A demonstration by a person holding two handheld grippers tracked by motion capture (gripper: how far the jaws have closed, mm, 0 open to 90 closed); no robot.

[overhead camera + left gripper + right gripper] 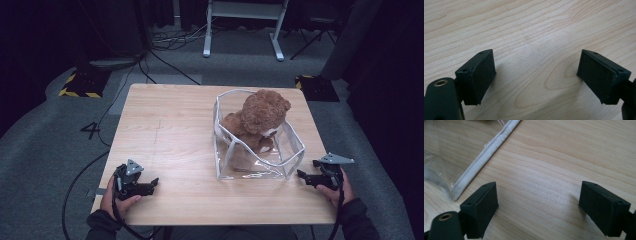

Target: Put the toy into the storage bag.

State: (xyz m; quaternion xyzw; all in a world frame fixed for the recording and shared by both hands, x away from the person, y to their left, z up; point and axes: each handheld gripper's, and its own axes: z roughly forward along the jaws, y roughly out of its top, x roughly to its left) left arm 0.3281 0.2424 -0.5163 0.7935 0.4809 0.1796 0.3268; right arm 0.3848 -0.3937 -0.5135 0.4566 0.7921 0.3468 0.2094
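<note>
high view, bear: the brown teddy bear sits slumped inside the clear bag on the right half of the bench, head over the rim toward the far side; as i read it, the bear is what your work turns on.
high view, bag: it stands open at the top with white-trimmed edges, its near wall facing you, so a reach from above looks the easiest way in.
high view, left tool: your left tool rests low at the near left corner, well apart from the bag, with bare wood between them.
high view, right tool: your right tool sits just beside the bag's near right corner, pointed toward it.
high view, room: the left half of the bench is bare; the right edge runs close past the bag, so you have little room on that side.
left gripper view, state: your left tool is spread wide, holding nothing, pads over plain wood grain.
left gripper view, room: nothing lies ahead of the pads here, so you have free travel forward.
right gripper view, state: your right tool is spread wide too and holds nothing.
right gripper view, edge: the bag's white seam runs diagonally at upper left, just beyond the left pad and not touching it; mind that trim if you swing left.
</note>
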